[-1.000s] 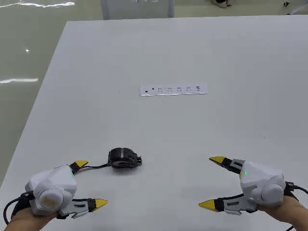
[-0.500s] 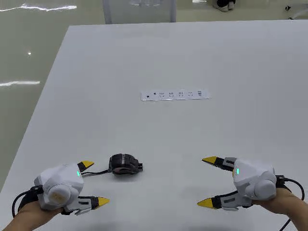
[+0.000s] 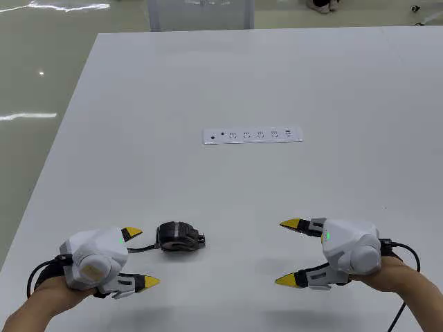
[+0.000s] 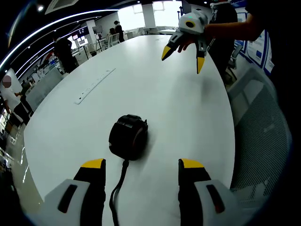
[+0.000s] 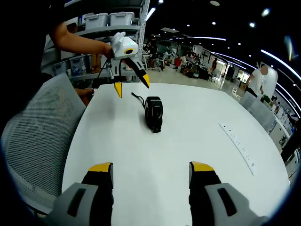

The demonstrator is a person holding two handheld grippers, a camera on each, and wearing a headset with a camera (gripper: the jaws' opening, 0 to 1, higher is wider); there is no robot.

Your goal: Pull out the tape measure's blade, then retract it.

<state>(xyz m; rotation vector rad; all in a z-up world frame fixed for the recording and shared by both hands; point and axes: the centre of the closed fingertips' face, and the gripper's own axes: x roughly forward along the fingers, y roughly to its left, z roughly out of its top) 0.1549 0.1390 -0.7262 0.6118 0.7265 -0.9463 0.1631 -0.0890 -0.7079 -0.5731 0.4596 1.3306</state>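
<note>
Tape measure point(image 3: 178, 236) just ahead of the left hand-held gripper point(image 3: 142, 256)
It lies on the surface point(image 3: 277, 83), long axis pointing across at the right hand-held gripper point(image 3: 286, 252), well apart; both stand wide open, holding nothing.

The right gripper point(image 5: 151, 167) shows its yellow-tipped jaws wide apart at the bottom edge, over the white worktop point(image 5: 188, 141). A black tape measure point(image 5: 154, 113) sits at frame centre. The left gripper point(image 5: 131, 85) hovers at upper left, jaws spread.
</note>
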